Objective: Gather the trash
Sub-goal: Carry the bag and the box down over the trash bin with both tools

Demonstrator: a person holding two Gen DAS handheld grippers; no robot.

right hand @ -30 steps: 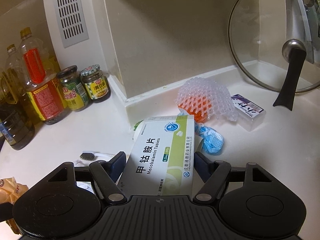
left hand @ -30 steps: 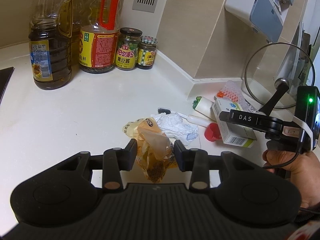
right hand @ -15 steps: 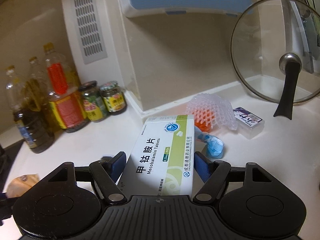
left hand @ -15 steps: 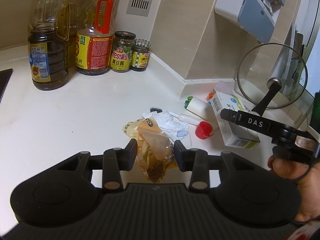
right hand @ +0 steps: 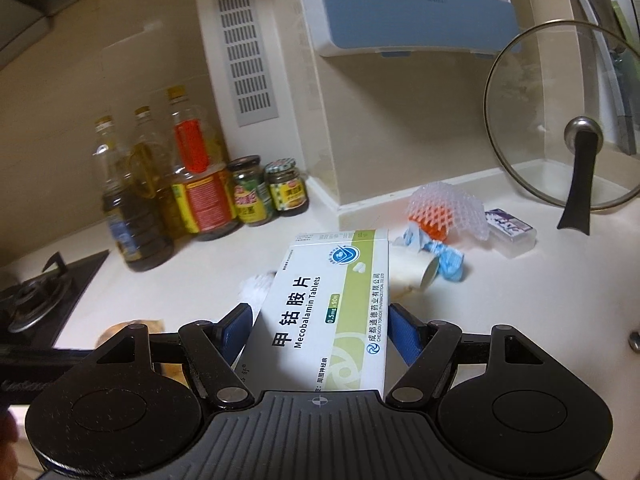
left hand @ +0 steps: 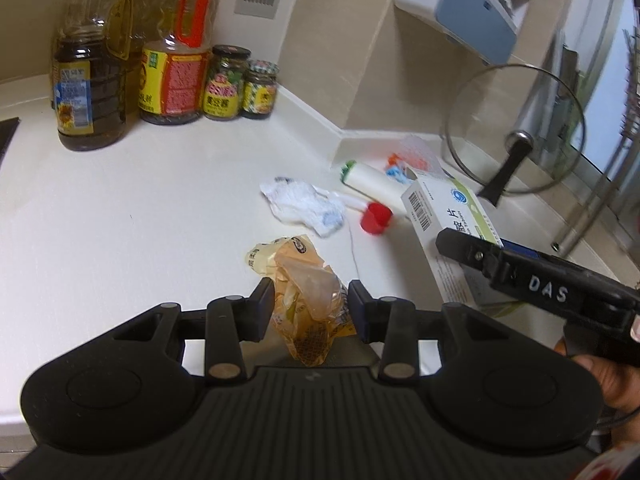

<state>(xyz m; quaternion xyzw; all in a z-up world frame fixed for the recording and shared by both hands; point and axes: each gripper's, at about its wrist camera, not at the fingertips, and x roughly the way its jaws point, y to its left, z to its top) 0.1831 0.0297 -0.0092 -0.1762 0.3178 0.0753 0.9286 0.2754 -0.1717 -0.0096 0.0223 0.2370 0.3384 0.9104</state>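
While clamped on the crumpled yellow wrapper [left hand: 296, 268] in the left hand-held gripper [left hand: 312, 304], shut likewise on the medicine box [right hand: 332, 300] in the right hand-held gripper [right hand: 320, 328], blue pads pressing both long sides. Against a second ago, raised and drawn back: box now off the tabletop [left hand: 140, 220] and tilted in the air, wrapper apparently clear of it too. Means two pieces secured and ready for a bin, though none in view. Left lying on the tabletop: crumpled tissue [left hand: 300, 204], red cap [left hand: 376, 218] and white tube [left hand: 372, 180] close together; farther out, near the glass lid [right hand: 560, 140], foam net [right hand: 444, 212], blue scrap [right hand: 448, 264] and a small clear case [right hand: 510, 228]. Probably next: carry both away, release, come back for the rest. Worth minding the wrapper, gripped only by soft folds.
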